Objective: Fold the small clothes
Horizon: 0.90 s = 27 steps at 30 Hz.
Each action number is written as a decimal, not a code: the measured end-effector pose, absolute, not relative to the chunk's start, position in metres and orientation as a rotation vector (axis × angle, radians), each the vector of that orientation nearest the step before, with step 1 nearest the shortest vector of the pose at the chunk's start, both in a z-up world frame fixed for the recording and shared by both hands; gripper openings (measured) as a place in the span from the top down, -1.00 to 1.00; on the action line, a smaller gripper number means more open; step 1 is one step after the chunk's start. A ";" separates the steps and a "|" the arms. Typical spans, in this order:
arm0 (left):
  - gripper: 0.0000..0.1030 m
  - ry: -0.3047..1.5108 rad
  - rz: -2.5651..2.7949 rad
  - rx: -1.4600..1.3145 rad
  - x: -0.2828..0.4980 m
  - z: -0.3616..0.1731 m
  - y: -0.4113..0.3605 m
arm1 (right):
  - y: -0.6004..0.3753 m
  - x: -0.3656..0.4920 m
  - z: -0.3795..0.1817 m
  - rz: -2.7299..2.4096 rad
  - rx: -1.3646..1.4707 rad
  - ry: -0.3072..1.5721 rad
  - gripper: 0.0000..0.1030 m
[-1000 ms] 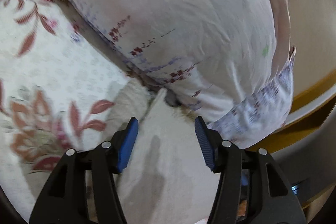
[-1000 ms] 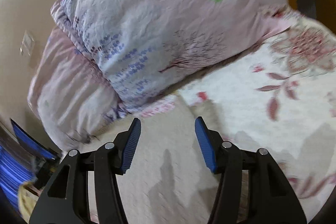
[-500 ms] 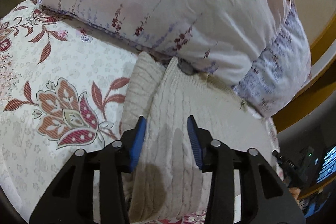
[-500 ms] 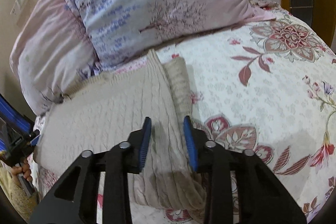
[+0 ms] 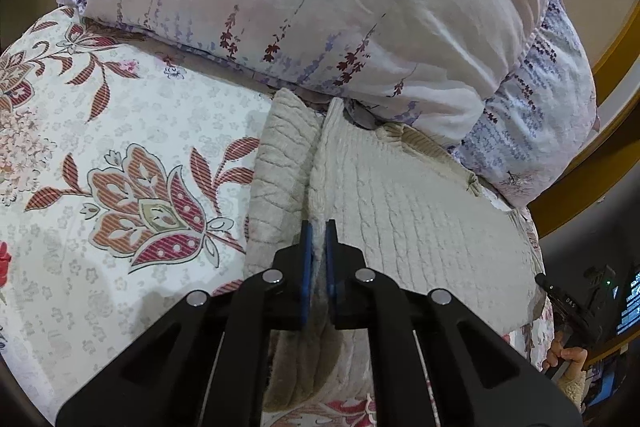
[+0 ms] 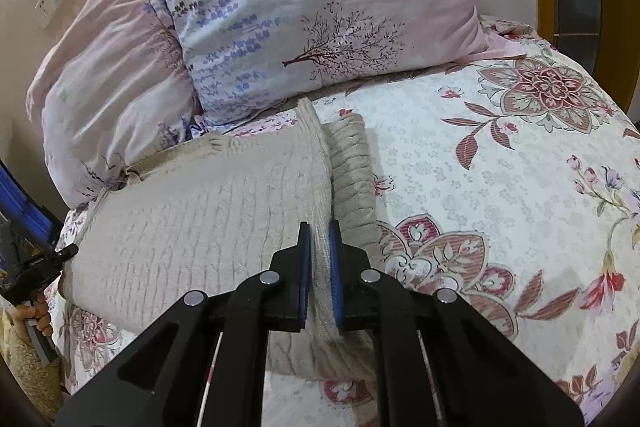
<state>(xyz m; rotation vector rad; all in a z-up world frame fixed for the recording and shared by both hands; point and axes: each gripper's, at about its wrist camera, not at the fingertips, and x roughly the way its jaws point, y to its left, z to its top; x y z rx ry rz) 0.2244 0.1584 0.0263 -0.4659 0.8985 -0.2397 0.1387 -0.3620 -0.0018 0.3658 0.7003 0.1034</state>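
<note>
1. While it lies flat on the bed [image 5: 120, 131], up against the pillows [image 5: 320, 7] at the head edge, the cream cable-knit sweater [image 5: 420, 211] has one sleeve [image 5: 280, 179] folded alongside its body.
2. Left claw [image 5: 316, 259]: narrowed onto a raised ridge of the sweater beside that sleeve, blue pads [image 5: 305, 267] pressing knit between them.
3. Right claw [image 6: 320, 263]: likewise pinching a ridge of the sweater [image 6: 200, 219] next to the sleeve [image 6: 352, 167].
4. Half a second ago both claws stood partly apart above the knit; a second ago they were wide.
5. No container shows.
</note>
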 end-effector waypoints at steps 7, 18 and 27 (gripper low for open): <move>0.90 0.905 -0.220 -0.455 0.218 0.022 0.167 | -0.360 0.135 -0.014 0.029 0.325 0.742 0.82; 0.41 0.823 -0.196 -0.442 0.208 0.033 0.161 | -0.340 0.140 -0.001 -0.042 0.209 0.712 0.35; 0.14 0.773 -0.304 -0.295 0.204 0.049 0.110 | -0.283 0.156 0.012 0.111 0.097 0.701 0.25</move>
